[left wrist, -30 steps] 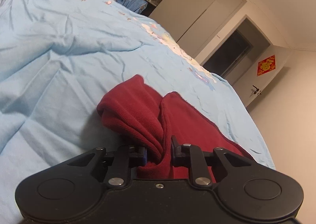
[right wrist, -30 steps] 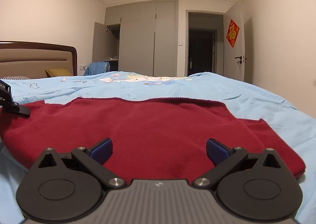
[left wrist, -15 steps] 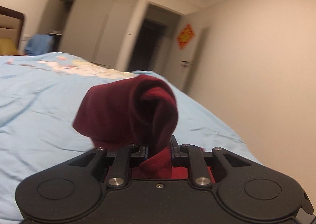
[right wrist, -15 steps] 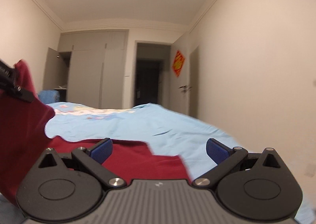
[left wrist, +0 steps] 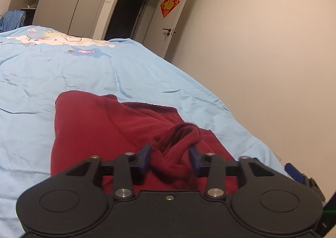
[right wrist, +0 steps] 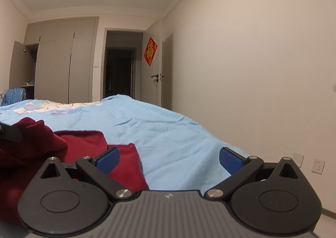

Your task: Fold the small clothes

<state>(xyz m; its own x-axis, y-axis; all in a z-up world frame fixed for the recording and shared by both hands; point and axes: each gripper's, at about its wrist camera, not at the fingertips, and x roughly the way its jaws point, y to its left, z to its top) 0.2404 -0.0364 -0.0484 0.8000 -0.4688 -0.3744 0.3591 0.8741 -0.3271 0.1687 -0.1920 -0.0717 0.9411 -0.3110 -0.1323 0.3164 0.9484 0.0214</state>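
Note:
A dark red garment [left wrist: 88,131] lies on the light blue bedsheet [left wrist: 63,74], with one side folded over onto itself. My left gripper [left wrist: 169,157] sits low over its near edge. Its jaws stand partly apart, and a twisted bunch of the red cloth [left wrist: 180,143] lies between the blue pads [left wrist: 145,157]. In the right wrist view the red garment [right wrist: 84,145] fills the lower left. My right gripper [right wrist: 169,161] is wide open above the garment's right corner and the sheet, holding nothing. One of the right gripper's blue pads [left wrist: 293,171] shows at the right edge of the left wrist view.
The bed's right edge [right wrist: 210,133] drops off close to a bare wall with sockets [right wrist: 318,166]. Beyond the bed are grey wardrobes [right wrist: 63,66], a dark doorway [right wrist: 119,70] and an open door with a red decoration [right wrist: 150,51]. Blue clothes [left wrist: 12,19] lie at the far left.
My left gripper swung the held red cloth up and over to the right, laid it on the garment, and its jaws have widened. My right gripper moved right, still open.

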